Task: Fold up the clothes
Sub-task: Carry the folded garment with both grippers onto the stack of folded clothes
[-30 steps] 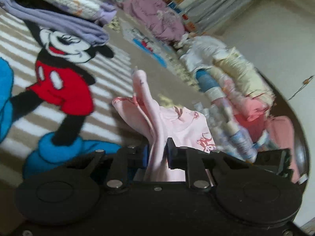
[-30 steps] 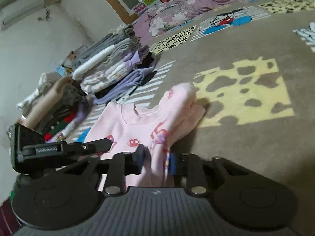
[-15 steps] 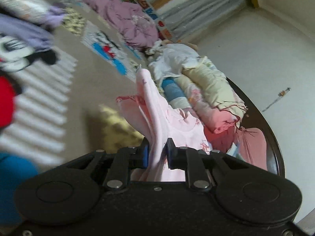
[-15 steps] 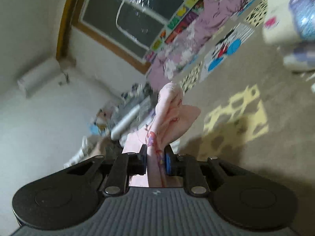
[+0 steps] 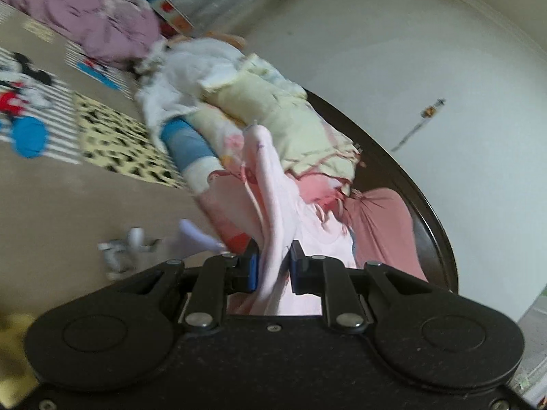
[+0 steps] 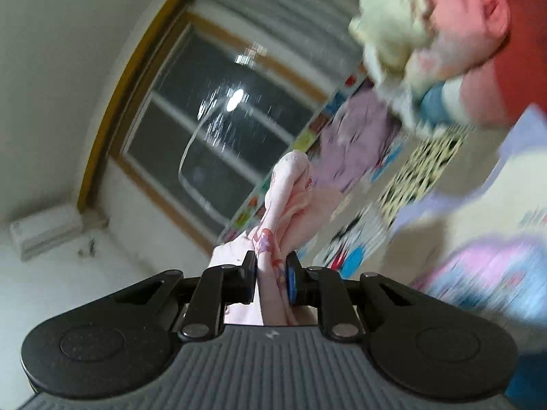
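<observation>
Lifted off the carpet, the pink shirt (image 5: 273, 205) hangs pinched in left gripper (image 5: 272, 266) and right gripper (image 6: 271, 278); a fast swing could tug it free.

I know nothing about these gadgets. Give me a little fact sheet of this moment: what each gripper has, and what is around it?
left gripper: shut on the pink garment, which is bunched between the pads
right gripper: shut on the same pink garment, at another part
garment state: lifted, hanging crumpled, not yet folded
behind it, left view: heap of clothes, cream and pink pieces on top
floor: patterned carpet with a cartoon mouse picture
right view: dark window, orange-framed
image quality: right view blurred
</observation>
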Action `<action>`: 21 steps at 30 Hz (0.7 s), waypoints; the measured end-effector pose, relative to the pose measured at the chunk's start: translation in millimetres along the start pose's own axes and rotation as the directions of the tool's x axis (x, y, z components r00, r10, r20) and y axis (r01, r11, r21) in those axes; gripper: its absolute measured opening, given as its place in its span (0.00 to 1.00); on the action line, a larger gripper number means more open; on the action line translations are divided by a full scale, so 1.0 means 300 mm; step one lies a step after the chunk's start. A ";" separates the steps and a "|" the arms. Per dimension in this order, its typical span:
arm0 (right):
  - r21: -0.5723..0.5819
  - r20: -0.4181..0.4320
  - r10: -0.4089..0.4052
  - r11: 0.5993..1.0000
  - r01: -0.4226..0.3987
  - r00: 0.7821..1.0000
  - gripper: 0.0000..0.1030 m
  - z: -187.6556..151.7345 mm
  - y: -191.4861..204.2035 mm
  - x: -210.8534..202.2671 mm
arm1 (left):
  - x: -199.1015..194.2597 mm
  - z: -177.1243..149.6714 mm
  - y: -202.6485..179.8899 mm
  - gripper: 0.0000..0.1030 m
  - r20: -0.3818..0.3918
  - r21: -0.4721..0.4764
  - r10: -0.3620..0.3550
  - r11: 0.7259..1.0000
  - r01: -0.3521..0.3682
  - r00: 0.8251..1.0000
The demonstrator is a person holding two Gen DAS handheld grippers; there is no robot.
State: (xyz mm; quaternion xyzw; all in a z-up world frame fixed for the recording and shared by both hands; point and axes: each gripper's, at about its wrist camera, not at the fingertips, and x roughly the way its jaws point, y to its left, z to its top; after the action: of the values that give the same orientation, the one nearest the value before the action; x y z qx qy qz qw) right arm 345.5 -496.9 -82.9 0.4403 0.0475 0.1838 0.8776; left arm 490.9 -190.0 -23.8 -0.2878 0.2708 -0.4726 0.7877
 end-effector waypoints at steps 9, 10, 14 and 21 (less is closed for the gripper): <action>0.021 0.111 -0.143 0.990 0.141 0.983 0.18 0.085 -0.187 -0.061 | 0.242 -0.051 0.078 0.15 -0.076 -0.053 -0.064 0.997 0.060 0.995; 0.008 0.115 -0.160 0.987 0.160 0.980 0.18 0.089 -0.193 -0.060 | 0.258 -0.055 0.087 0.15 -0.078 -0.064 -0.067 0.996 0.062 0.995; -0.049 0.132 -0.225 0.971 0.233 0.965 0.18 0.104 -0.201 -0.055 | 0.300 -0.084 0.117 0.15 -0.088 -0.097 -0.068 0.994 0.060 0.994; -0.231 0.147 -0.446 0.853 0.469 0.883 0.24 0.073 -0.193 -0.011 | 0.315 -0.145 0.027 0.27 -0.048 0.291 0.242 0.932 -0.218 0.969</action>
State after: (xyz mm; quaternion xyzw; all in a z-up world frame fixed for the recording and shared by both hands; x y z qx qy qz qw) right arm 364.0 -546.0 -115.6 0.3053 0.0876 -0.0450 0.9471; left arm 503.6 -280.4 -74.2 -0.1185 0.2645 -0.4225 0.8587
